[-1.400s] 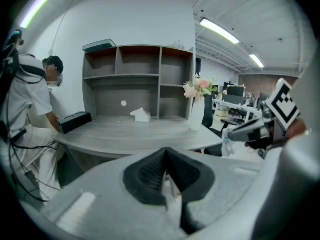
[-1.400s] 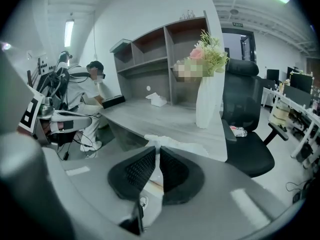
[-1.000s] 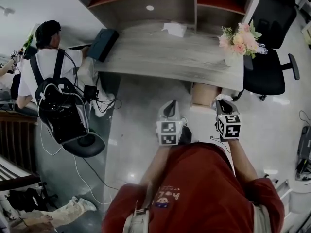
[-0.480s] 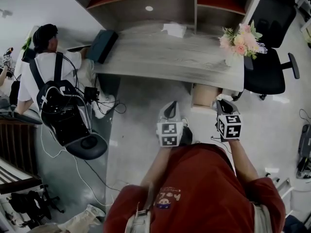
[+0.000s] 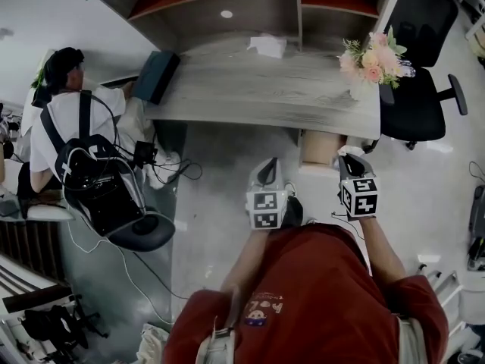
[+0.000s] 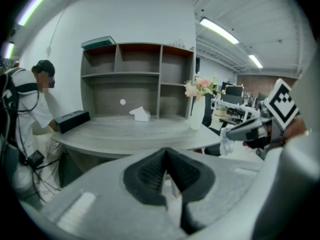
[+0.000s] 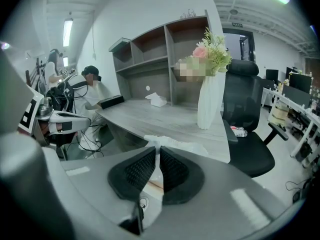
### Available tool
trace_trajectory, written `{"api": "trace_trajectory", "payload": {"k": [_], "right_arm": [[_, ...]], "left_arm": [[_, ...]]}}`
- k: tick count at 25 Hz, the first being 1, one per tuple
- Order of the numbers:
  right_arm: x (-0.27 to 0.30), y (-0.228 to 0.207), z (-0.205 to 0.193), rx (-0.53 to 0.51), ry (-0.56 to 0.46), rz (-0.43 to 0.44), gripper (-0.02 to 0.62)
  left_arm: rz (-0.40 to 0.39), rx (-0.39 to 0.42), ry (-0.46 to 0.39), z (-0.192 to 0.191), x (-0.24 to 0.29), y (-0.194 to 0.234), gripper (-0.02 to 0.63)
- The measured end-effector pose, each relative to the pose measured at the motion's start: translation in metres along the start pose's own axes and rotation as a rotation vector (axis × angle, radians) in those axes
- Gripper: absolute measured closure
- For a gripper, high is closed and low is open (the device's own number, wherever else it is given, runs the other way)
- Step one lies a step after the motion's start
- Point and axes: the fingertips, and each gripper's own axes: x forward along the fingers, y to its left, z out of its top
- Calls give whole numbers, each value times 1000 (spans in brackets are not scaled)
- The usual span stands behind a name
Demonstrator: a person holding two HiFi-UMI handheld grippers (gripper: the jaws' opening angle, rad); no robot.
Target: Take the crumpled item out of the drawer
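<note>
The crumpled white item [image 7: 175, 145] is pinched between the pads of my right gripper [image 7: 157, 153], which is shut on it. In the head view it shows as a white wad [image 5: 351, 151] at the tip of the right gripper [image 5: 349, 160], just in front of the open brown drawer [image 5: 318, 147] under the desk. From the left gripper view the same wad [image 6: 226, 144] hangs at that gripper's tip. My left gripper [image 5: 267, 168] is held beside it to the left, its jaws [image 6: 165, 154] shut with nothing between them.
The grey desk [image 5: 265, 86] carries a vase of flowers [image 5: 371, 61], a tissue box [image 5: 267, 45] and a black box [image 5: 157, 72]. A black office chair [image 5: 421, 105] stands at the right. A seated person with a backpack [image 5: 79, 139] is at the left.
Both grippers stay almost where they were, the right one still holding the white wad. The seated person at the left has shifted a little.
</note>
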Motion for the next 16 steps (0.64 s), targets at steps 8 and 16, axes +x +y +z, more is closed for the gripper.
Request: {"api": "trace_trajectory", "payload": {"k": [8,16], "right_arm": [[1,0,-2,-1,7,-6,569],[9,3,-3,-3,16,-2,569]], "left_arm": [[-7,-9,5,-2,5,-1,609],[-12,-7,3,-1,9,2,609]]}}
